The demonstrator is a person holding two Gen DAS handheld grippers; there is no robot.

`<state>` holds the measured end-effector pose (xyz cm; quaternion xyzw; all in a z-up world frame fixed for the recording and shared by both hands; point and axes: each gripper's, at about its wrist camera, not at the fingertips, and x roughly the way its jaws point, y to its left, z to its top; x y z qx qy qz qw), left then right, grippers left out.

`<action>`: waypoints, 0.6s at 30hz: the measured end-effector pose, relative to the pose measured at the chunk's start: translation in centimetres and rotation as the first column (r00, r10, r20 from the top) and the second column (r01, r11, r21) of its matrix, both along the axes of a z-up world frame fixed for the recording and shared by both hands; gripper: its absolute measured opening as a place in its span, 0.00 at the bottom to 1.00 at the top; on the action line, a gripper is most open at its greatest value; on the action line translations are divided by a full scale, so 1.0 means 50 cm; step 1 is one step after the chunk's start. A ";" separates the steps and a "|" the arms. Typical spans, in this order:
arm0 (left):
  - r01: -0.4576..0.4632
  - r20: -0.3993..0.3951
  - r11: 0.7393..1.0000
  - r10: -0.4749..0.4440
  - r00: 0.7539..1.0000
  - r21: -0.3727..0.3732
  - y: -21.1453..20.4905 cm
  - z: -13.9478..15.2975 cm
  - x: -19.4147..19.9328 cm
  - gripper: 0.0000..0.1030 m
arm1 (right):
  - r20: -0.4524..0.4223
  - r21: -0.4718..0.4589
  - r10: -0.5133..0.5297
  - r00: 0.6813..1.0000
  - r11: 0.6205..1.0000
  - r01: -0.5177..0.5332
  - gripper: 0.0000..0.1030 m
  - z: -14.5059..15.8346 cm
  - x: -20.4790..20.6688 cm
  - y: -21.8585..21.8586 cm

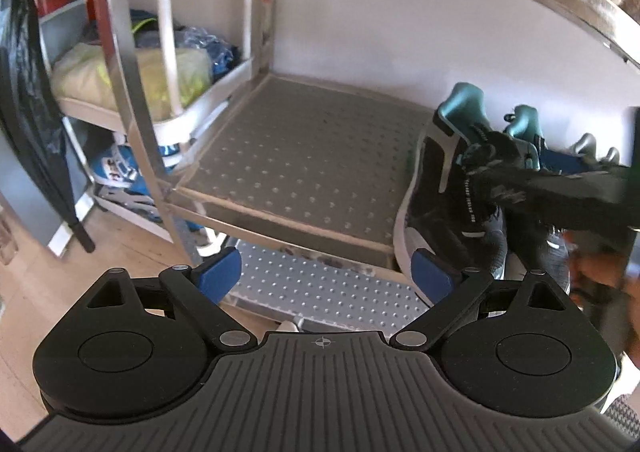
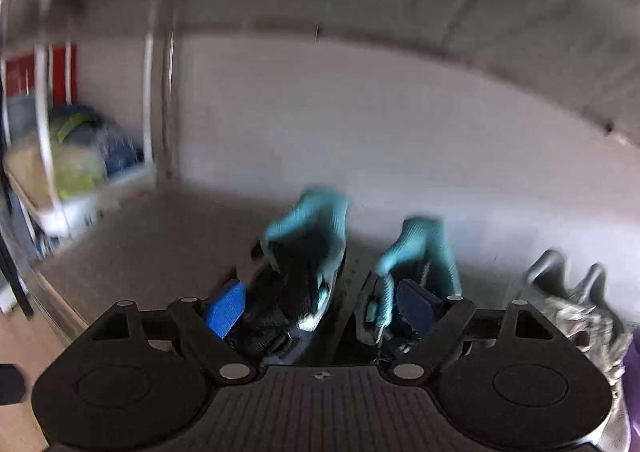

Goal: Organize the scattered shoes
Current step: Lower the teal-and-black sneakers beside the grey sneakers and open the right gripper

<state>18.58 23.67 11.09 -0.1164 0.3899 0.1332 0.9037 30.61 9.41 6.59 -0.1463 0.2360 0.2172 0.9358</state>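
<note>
pair of black-teal shoes (image 2: 308, 272) stood on the shelf (image 1: 304, 155), lower centre of right view, heels toward the back wall, long axes running away from the claw. right gripper (image 2: 322, 310) was directly over them, jaws wide, holding nothing. left gripper (image 1: 326, 272) sat wide and empty, shoes at its right edge; right hand nearer.

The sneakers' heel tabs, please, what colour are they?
Teal heel tabs on the sneakers, clearest in the left wrist view.
</note>
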 end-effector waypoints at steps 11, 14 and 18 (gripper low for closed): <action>-0.001 -0.034 1.000 0.001 0.999 -0.023 -0.016 -0.012 0.009 0.92 | 0.219 -0.239 0.021 0.976 0.971 0.033 0.75 -0.052 -0.040 0.081; 0.010 -0.033 1.000 -0.011 0.999 -0.013 -0.022 -0.012 0.007 0.92 | 0.222 -0.212 0.022 0.975 0.977 0.026 0.77 -0.052 -0.026 0.064; 0.005 -0.043 1.000 -0.005 0.999 -0.008 -0.026 -0.017 0.015 0.92 | 0.231 -0.235 0.088 0.969 0.971 -0.032 0.78 -0.053 -0.015 0.049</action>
